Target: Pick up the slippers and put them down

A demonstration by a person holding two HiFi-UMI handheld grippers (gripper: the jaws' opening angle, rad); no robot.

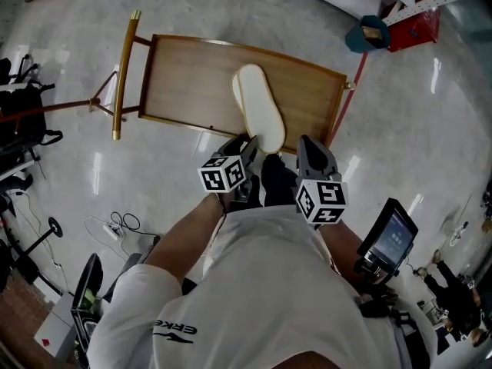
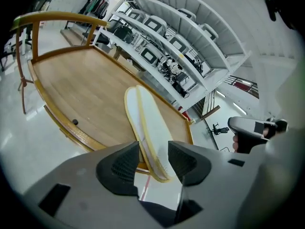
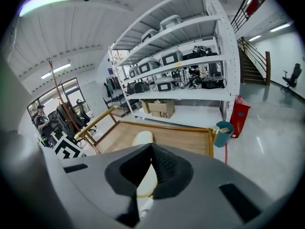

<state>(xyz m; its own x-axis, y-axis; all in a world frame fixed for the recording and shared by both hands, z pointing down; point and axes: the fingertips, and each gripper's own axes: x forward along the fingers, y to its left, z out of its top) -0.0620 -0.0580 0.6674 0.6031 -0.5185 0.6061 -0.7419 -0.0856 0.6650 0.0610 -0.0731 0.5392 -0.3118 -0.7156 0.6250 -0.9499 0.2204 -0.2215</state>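
Note:
A pair of cream slippers (image 1: 259,112), stacked one on the other, lies lengthwise on a low wooden platform (image 1: 184,83). Their near end juts over the platform's front edge. My left gripper (image 1: 250,151) is at that end. In the left gripper view its jaws (image 2: 152,149) stand apart, with the slippers' (image 2: 145,123) near end in the gap and no pad visibly pressing on it. My right gripper (image 1: 305,151) hovers just right of the slippers. In the right gripper view its jaws (image 3: 152,147) meet at the tips with nothing between them, and the slippers (image 3: 142,138) show beyond them.
The platform has a raised wooden rim and a brass rail (image 1: 125,75) at its left end. A teal bin (image 1: 367,34) and a red stand (image 1: 415,25) are beyond its right corner. White shelving (image 3: 190,70) with boxes is behind. Cables (image 1: 115,225) lie on the floor at left.

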